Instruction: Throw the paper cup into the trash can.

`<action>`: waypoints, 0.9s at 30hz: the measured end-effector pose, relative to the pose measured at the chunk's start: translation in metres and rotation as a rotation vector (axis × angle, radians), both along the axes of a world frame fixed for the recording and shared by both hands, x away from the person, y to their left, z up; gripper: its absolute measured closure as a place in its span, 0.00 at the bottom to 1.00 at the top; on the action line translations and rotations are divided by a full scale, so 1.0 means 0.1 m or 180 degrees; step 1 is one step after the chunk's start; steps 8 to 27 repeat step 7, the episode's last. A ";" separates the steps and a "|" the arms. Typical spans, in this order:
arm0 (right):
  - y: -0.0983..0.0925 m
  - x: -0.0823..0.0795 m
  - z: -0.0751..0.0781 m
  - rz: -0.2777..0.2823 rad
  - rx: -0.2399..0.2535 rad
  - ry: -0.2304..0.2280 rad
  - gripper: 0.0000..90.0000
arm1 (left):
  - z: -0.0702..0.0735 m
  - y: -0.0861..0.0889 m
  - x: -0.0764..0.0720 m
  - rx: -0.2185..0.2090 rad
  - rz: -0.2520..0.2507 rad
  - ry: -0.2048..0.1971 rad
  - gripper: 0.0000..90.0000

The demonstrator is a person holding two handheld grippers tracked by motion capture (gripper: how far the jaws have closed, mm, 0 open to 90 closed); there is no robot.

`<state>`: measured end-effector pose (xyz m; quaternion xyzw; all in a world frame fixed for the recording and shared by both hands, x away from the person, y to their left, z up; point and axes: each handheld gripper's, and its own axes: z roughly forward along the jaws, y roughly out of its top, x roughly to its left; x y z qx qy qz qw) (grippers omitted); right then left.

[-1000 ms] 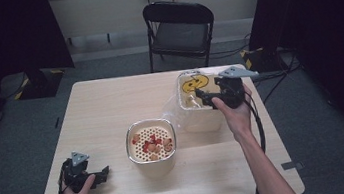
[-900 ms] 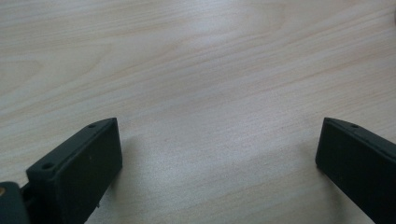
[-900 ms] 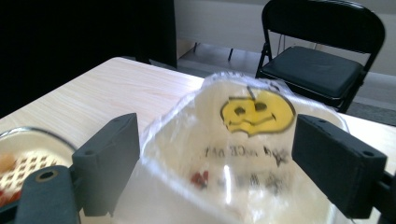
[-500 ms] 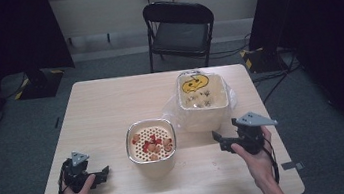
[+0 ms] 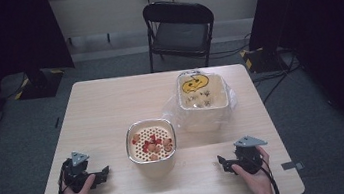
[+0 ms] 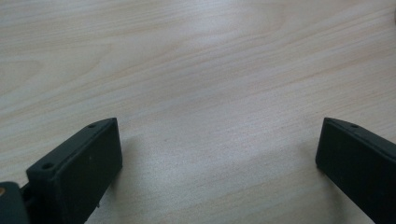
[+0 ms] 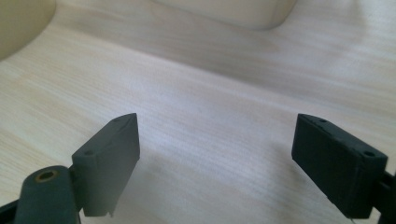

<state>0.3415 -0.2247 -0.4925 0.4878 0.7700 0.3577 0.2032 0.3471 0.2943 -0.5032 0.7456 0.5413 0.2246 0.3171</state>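
The strainer bowl [image 5: 151, 145] is a cream, rounded-square pot with a perforated insert holding red and pale chunks of food. It stands upright ahead and to the left of the right gripper [image 5: 225, 163], well apart from it, and ahead and to the right of the left gripper [image 5: 102, 174]. The plastic-wrapped tub [image 5: 203, 100], cream with a yellow smiley print and small bits inside, stands upright farther ahead of the right gripper, just beyond the strainer bowl.

Dim, soft overhead light; blurry close-ups
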 end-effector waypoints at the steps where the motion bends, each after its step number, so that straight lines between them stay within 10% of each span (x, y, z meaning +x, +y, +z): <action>1: 0.00 0.00 0.00 0.0000 0.0000 0.0000 0.16 | 0.00 0.00 0.00 0.0003 -0.0003 0.0003 0.00; 27: 0.01 0.00 -0.07 -0.0016 -0.0163 -0.0011 0.16 | 0.00 0.00 0.00 0.0001 -0.0002 0.0003 0.00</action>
